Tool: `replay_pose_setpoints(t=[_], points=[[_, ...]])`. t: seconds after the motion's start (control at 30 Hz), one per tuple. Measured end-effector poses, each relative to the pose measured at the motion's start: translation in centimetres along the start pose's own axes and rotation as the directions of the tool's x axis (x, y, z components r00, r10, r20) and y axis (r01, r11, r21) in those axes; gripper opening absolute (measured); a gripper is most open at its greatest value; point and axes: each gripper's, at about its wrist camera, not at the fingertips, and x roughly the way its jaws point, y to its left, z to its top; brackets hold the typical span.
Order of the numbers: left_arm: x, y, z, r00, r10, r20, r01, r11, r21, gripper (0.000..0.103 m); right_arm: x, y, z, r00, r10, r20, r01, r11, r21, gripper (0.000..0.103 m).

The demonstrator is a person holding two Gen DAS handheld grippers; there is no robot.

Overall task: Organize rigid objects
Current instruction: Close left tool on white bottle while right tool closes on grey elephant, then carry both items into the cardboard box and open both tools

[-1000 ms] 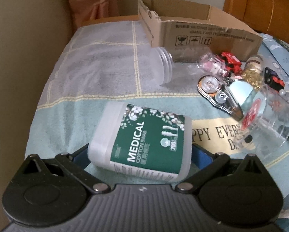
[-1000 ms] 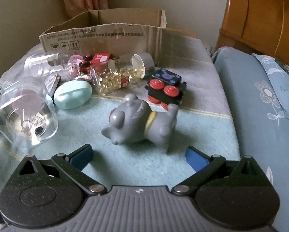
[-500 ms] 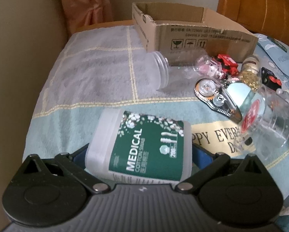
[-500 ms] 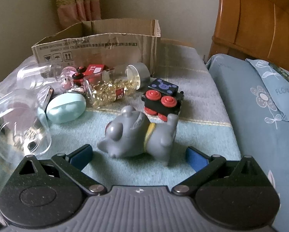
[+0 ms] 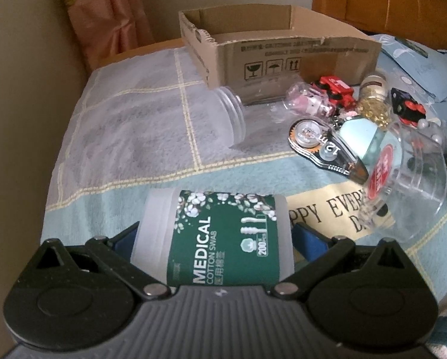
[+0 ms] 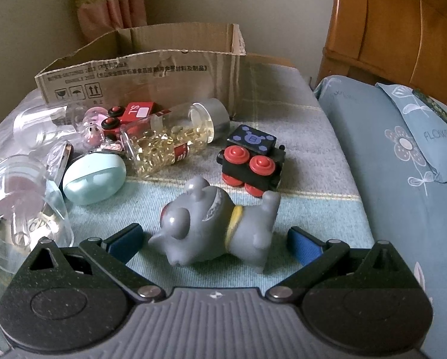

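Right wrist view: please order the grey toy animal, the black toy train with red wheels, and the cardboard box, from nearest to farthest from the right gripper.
1. Grey toy animal: lying on its side between the fingers of the right gripper.
2. Black toy train with red wheels: just behind the animal, slightly right.
3. Cardboard box: at the back, left of centre.

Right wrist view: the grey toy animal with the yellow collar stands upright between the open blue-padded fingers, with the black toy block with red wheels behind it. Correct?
Not quite. In the right wrist view the grey toy animal with the yellow collar lies on its side, not upright. The rest holds: it sits between the open fingers of the right gripper, untouched, with the black toy block with red wheels behind it.
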Motion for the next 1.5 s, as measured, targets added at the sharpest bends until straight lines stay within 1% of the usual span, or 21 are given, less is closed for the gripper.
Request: replay_pose_setpoints(t=[0.1, 0.23, 0.27, 0.37, 0.4, 0.5, 0.63, 0.77, 0.9, 1.0, 1.07, 1.13, 1.2, 1.27, 1.37, 1.43, 1.5], points=[[0.0, 0.0, 0.1, 1.0, -0.007, 0.004, 0.007, 1.0, 0.009, 0.099, 0.2, 0.0, 0.4, 1.0, -0.003, -0.013, 0.003, 1.0, -0.004, 0.103], [0.0, -0.1, 0.2, 1.0, -0.012, 0.006, 0.012, 1.0, 0.019, 0.096, 0.2, 0.3, 1.0, 0.999, -0.026, -0.021, 0.025, 0.999, -0.027, 0.103], [0.0, -0.2, 0.3, 1.0, -0.013, 0.004, 0.012, 1.0, 0.025, 0.096, 0.2, 0.3, 1.0, 0.999, -0.025, -0.021, 0.025, 0.999, -0.035, 0.101], [-0.2, -0.2, 0.5, 1.0, -0.013, 0.006, 0.012, 0.999, 0.034, 0.088, 0.0, 0.4, 1.1, 1.0, -0.019, -0.025, 0.018, 0.999, -0.052, 0.095], [-0.2, -0.1, 0.5, 1.0, -0.009, 0.008, 0.009, 0.999, 0.032, 0.085, -0.1, 0.4, 1.1, 1.0, -0.019, -0.024, 0.018, 0.999, -0.052, 0.091], [-0.3, 0.2, 0.7, 1.0, -0.017, 0.007, 0.017, 0.999, 0.028, 0.084, -0.3, 0.3, 1.2, 1.0, -0.001, -0.031, 0.0, 0.999, -0.046, 0.086], [-0.3, 0.3, 0.8, 1.0, -0.02, 0.0, 0.02, 0.999, 0.036, 0.083, -0.5, 0.5, 1.1, 0.999, -0.003, -0.035, 0.0, 0.998, -0.068, 0.085], [-0.9, 0.3, 1.3, 0.999, -0.042, -0.013, 0.042, 0.998, 0.049, 0.083, -0.9, 0.3, 1.5, 0.998, 0.041, -0.037, -0.044, 0.995, -0.09, 0.085], [-2.1, 0.1, 2.8, 0.998, -0.065, 0.008, 0.064, 0.996, 0.068, 0.083, -1.8, 0.0, 2.7, 0.994, 0.11, -0.023, -0.112, 0.989, -0.095, 0.085], [-3.1, 0.0, 4.7, 0.996, -0.083, 0.034, 0.08, 0.994, 0.079, 0.083, -2.5, 0.1, 4.1, 0.988, 0.156, 0.01, -0.154, 0.983, -0.099, 0.085], [-3.6, -0.4, 6.6, 0.995, -0.085, 0.057, 0.08, 0.993, 0.086, 0.083, -2.9, 0.5, 5.3, 0.983, 0.178, 0.041, -0.173, 0.979, -0.112, 0.085], [-3.7, -0.8, 8.7, 0.992, -0.086, 0.088, 0.077, 0.992, 0.095, 0.083, -3.1, 1.3, 6.7, 0.98, 0.185, 0.072, -0.174, 0.976, -0.134, 0.085], [-3.6, -1.2, 11.1, 0.991, -0.063, 0.12, 0.051, 0.994, 0.099, 0.083, -3.1, 2.1, 8.4, 0.978, 0.182, 0.103, -0.165, 0.975, -0.15, 0.085], [-3.1, -1.5, 13.8, 0.988, -0.052, 0.145, 0.036, 0.993, 0.108, 0.083, -2.8, 2.8, 10.2, 0.975, 0.184, 0.123, -0.164, 0.973, -0.159, 0.085], [-1.6, -1.4, 17.5, 0.988, -0.049, 0.145, 0.037, 0.996, 0.083, 0.083, -2.0, 3.4, 13.0, 0.972, 0.186, 0.142, -0.16, 0.972, -0.174, 0.085], [-0.3, -1.2, 19.5, 0.989, -0.042, 0.143, 0.032, 0.997, 0.07, 0.083, -1.2, 3.6, 14.7, 0.972, 0.185, 0.146, -0.159, 0.972, -0.174, 0.085], [1.1, -1.2, 20.8, 0.99, -0.03, 0.134, 0.023, 0.998, 0.055, 0.083, -0.3, 3.7, 16.1, 0.971, 0.188, 0.149, -0.164, 0.974, -0.157, 0.085]])
